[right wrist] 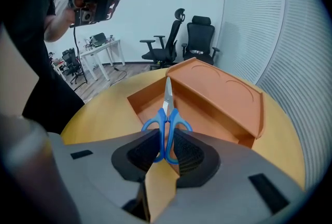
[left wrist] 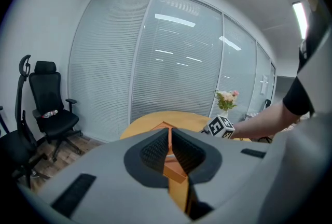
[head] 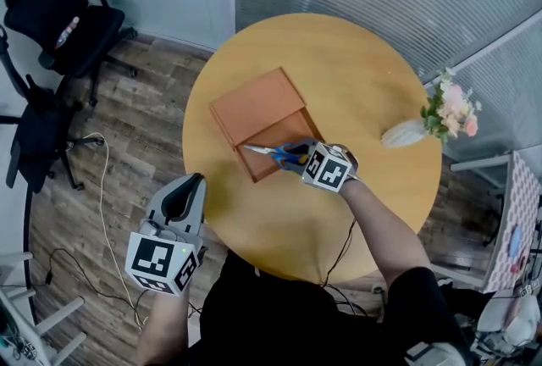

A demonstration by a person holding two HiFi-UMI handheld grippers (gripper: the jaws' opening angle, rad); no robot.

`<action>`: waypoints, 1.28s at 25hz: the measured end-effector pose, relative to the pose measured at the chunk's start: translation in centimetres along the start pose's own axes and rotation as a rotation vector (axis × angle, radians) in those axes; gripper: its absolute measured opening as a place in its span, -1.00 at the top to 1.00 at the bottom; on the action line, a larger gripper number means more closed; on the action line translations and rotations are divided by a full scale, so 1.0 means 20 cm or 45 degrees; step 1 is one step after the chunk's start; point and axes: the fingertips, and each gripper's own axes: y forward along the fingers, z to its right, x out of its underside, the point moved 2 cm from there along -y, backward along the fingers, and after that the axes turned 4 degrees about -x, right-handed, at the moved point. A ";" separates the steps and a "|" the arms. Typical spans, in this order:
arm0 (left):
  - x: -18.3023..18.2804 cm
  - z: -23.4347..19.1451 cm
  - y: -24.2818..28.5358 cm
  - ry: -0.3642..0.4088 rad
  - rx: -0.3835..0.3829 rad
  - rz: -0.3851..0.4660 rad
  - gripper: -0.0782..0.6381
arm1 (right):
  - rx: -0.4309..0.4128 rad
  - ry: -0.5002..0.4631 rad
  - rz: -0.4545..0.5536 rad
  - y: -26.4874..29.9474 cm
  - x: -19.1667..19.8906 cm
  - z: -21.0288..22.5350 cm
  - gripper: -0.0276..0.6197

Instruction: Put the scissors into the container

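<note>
Delivery step: right gripper (right wrist: 166, 151) clamps scissors (right wrist: 166, 113) by the handles, blades over container (right wrist: 225, 92) opening; left gripper (left wrist: 169, 151) pinched to a slit, empty, well short of container; next, likely lower into opening, then release.

One scissors (head: 275, 152), one container (head: 257, 108), two chairs (head: 59, 17).

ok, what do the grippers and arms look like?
Both the left hand-held gripper and right hand-held gripper are grey with black ribbed pads and a white cube of black square markers. A black cable trails from the right one. Black short sleeves.
</note>
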 end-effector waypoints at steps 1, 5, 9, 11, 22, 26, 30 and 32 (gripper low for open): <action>0.01 -0.01 0.00 -0.002 -0.005 -0.001 0.70 | 0.003 -0.004 -0.007 0.00 0.00 0.01 0.62; 0.04 -0.03 0.02 -0.021 -0.002 -0.001 0.70 | 0.012 -0.011 -0.051 0.01 -0.01 0.07 0.62; 0.06 0.00 0.04 -0.031 0.021 0.006 0.70 | -0.009 -0.056 -0.152 0.02 0.00 0.09 0.61; 0.06 0.02 0.05 -0.032 0.028 0.011 0.70 | -0.010 -0.096 -0.228 0.01 0.02 0.11 0.61; 0.06 -0.01 0.00 -0.044 0.004 0.009 0.70 | -0.038 -0.091 -0.389 0.18 0.06 0.17 0.61; 0.07 -0.04 -0.03 -0.048 -0.013 0.014 0.70 | -0.015 -0.079 -0.429 0.20 0.08 0.19 0.60; 0.05 -0.06 -0.06 -0.056 -0.017 0.023 0.70 | -0.005 -0.034 -0.435 0.21 0.08 0.19 0.60; 0.04 -0.08 -0.07 -0.052 -0.016 0.029 0.70 | 0.001 -0.030 -0.440 0.22 0.08 0.19 0.60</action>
